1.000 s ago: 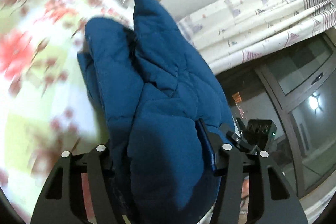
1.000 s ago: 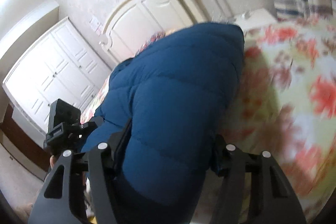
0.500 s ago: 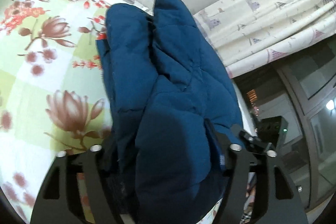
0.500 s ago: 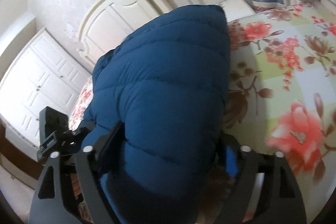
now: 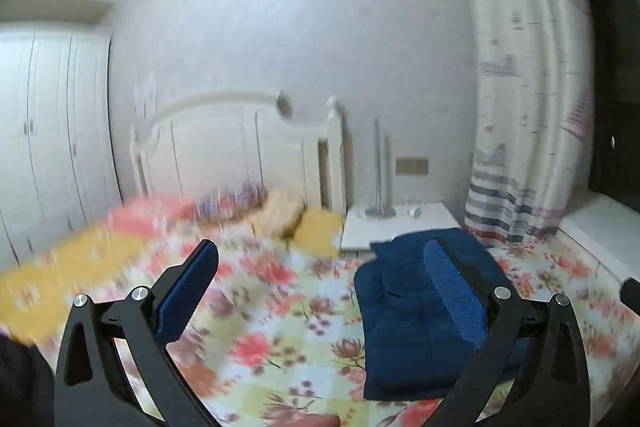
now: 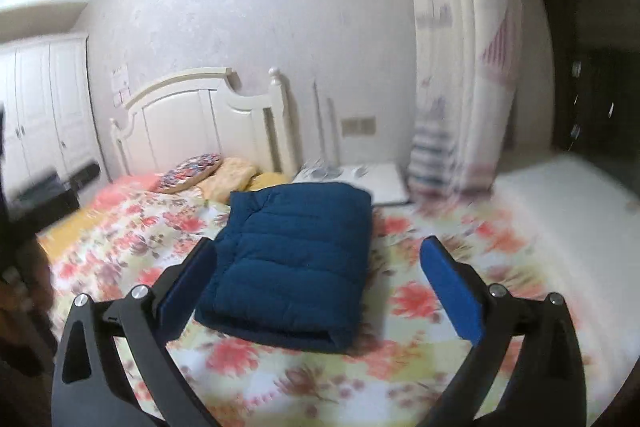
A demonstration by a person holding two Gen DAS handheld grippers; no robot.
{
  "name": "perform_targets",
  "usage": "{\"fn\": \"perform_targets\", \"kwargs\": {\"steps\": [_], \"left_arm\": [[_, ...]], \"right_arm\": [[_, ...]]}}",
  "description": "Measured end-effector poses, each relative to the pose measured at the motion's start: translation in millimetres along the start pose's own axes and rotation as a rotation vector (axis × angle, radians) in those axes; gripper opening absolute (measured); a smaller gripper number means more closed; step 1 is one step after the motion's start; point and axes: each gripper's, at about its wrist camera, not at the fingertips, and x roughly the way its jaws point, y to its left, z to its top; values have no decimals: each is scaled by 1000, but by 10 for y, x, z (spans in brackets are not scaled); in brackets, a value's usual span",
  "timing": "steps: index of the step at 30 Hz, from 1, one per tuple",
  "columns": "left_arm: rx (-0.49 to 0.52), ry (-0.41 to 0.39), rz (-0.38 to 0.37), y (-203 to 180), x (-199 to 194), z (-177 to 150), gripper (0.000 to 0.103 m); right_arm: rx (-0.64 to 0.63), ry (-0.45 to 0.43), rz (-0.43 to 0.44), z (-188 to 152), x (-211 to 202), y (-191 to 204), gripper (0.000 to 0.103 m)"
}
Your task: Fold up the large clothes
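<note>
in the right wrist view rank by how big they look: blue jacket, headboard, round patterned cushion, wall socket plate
Largest to smallest, as they look:
1. headboard and folded blue jacket: about alike, and the jacket is nearer, so unranked
2. round patterned cushion
3. wall socket plate

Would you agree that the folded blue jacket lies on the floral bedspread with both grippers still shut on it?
Not quite: the folded blue jacket does lie on the floral bedspread, but the right gripper and left gripper are open, their jaws having just opened clear of it, as both wrist views show.
</note>
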Motion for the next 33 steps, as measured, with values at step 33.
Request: {"fn": "perform_targets", "kwargs": {"steps": [33], "left_arm": [[7,67,-55,-142,-779,-640,99]], "right_arm": [[-194,-3,-113,-674,-693,923,100]]}}
